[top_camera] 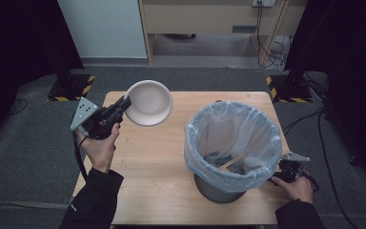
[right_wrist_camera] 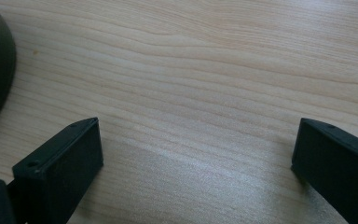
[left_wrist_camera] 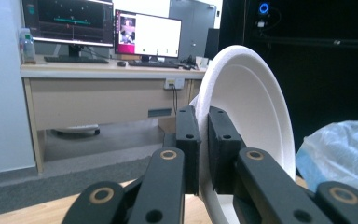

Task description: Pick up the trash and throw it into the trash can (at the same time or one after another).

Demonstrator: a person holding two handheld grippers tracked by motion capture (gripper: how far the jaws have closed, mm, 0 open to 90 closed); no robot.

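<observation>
White bowl (top_camera: 148, 102), tilted above table

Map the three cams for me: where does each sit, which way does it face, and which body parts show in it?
High view: above the person's side, looking forward and down on the wooden table; forearms, both hands, left gripper, right gripper.
Left gripper view: rides that gripper, roughly level, toward a desk with monitors; its jaws clamp the white bowl.
Right gripper view: looks down at the tabletop; its jaws stand open, nothing between.
Shared: bowl and lined bin show in high and left gripper views.
</observation>
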